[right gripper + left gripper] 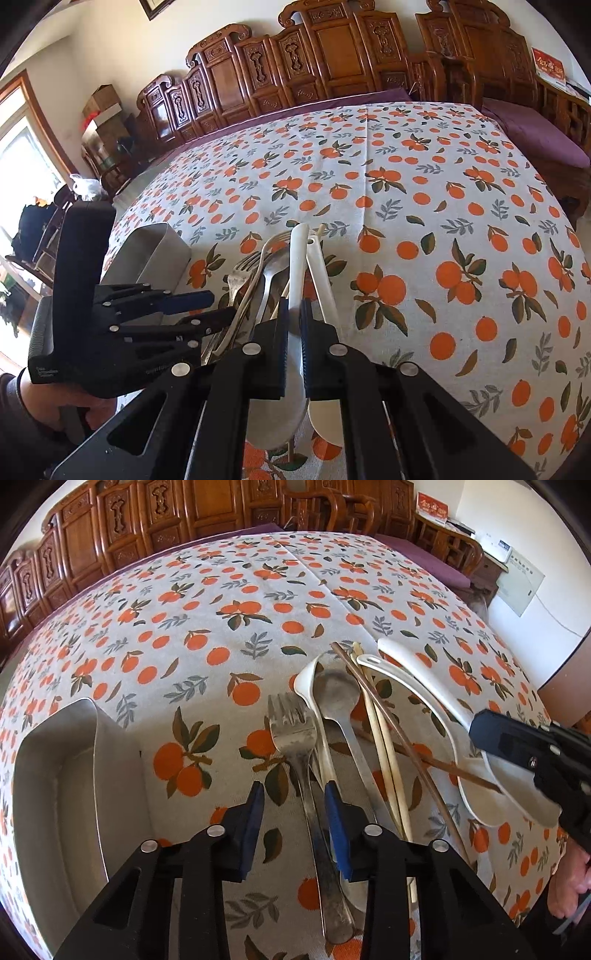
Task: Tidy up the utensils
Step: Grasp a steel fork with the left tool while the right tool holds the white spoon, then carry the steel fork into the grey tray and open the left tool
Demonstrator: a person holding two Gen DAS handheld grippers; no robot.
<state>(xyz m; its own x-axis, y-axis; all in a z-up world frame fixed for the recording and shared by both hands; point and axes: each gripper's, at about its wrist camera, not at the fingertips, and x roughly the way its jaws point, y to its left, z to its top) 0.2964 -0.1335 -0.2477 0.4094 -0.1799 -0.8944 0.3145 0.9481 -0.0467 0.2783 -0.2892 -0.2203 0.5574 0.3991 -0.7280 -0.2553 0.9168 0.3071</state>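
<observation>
While your left hand-held gripper (294, 805) stands part-closed with its blue pads either side of the metal fork (295, 734) handle, you look to be at the pick-up step for one utensil. The pads do not seem to press the handle yet, so I judge the grip unfinished. Your right hand-held gripper (294, 317) is narrow, clamped on the long white ceramic spoon (297, 258), pinching its handle near the bowl.

Nearest you lies the heap on the table (207, 590): the fork with dull, scuffed steel tines, a steel spoon (338, 698) with a matte oval bowl just right of it, and a further white spoon tucked between them. Right of those run pale bamboo chopsticks (380, 738) and a darker, thin brown stick crossing them at a slant. A second glossy white spoon (417, 686) curves beyond.

At near left stands the metal holder (74, 760), a smooth-walled, rounded steel box with nothing visible inside. Your next move likely calls for closing squarely on the fork handle alone, without catching the neighbouring spoon, then lifting clear. The soft cloth printed with oranges may let the thin handle slide.
</observation>
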